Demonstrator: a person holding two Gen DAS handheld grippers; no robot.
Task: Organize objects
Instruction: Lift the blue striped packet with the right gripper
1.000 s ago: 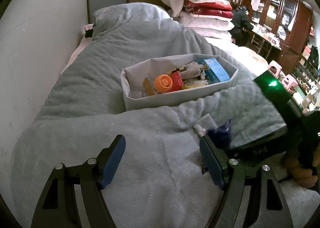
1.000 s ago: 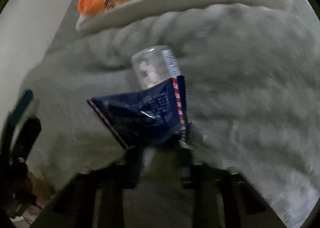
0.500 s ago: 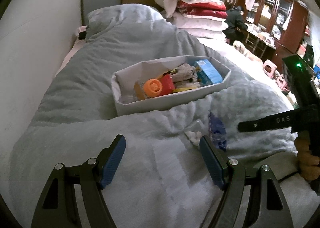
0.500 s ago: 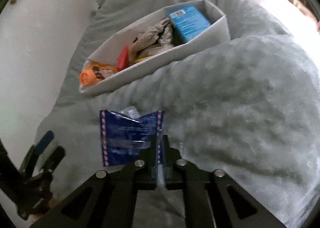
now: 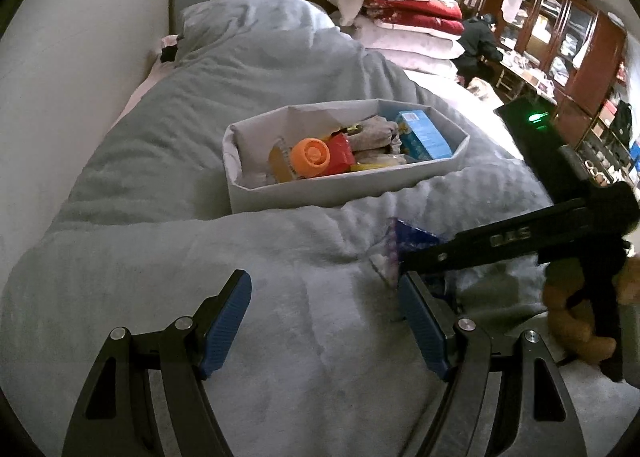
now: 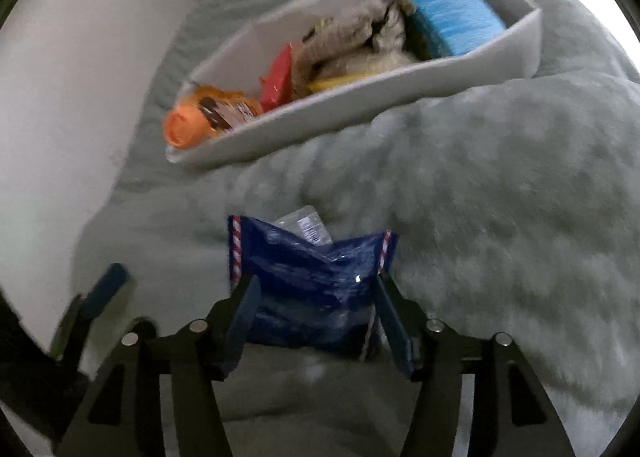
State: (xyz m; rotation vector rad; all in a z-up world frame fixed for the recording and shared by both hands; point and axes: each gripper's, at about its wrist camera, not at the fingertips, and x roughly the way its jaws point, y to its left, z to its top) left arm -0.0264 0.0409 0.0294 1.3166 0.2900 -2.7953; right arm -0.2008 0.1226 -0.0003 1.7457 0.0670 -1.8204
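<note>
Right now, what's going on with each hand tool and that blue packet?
Left gripper open, empty. Right gripper jaws apart around blue packet. Packet on blanket, short of bin.

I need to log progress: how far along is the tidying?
Done: the grey box already holds an orange-capped bottle, red packet, cloth and blue carton. In hand: the right gripper straddles a blue packet, fingers open. Left: packet and clear packet on the blanket.
</note>
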